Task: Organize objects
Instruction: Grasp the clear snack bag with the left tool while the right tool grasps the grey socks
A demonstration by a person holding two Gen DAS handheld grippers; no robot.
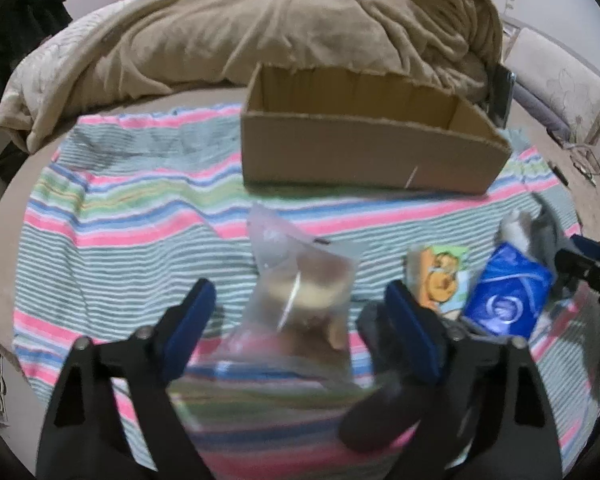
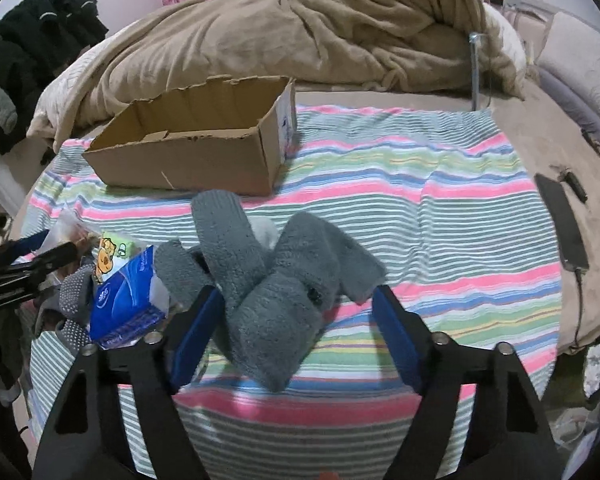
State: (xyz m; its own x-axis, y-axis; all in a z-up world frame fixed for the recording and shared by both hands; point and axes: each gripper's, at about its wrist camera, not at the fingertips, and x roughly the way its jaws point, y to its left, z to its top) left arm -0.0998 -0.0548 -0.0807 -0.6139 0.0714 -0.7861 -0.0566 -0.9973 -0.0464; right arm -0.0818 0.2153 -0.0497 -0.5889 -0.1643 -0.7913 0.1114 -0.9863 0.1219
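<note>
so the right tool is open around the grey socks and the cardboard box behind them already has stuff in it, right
Not quite. The right tool is open around the grey socks, but the cardboard box behind them looks empty: the right wrist view shows only bare cardboard inside, as far as it sees in.
</note>
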